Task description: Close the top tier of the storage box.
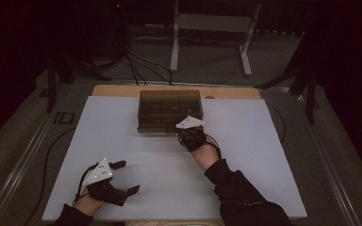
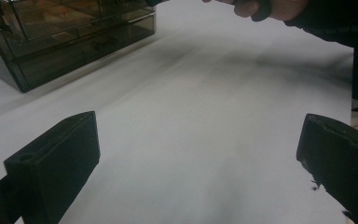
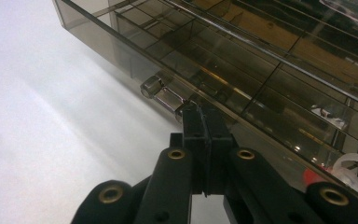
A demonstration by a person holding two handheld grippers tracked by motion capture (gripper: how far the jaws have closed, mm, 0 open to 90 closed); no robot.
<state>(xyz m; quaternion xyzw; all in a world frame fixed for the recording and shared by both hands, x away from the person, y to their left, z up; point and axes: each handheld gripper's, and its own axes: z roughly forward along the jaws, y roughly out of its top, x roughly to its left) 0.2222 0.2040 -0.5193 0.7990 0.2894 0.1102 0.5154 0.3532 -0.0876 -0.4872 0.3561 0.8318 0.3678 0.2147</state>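
While right hand-held gripper (image 3: 204,122) sits closed at drawer handle (image 3: 161,92), left hand-held gripper (image 1: 124,177) open w/ nothing.

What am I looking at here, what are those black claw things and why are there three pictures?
A person sits at a table covered by a white board, holding a hand tool in each hand. The top picture looks down from above; the others come from cameras riding on each tool. The left gripper rests near the person with its jaws wide open and nothing between them. The right gripper is shut, its tips at the small handle of a smoky clear drawer box at the far side. Whether it pinches the handle is unclear.
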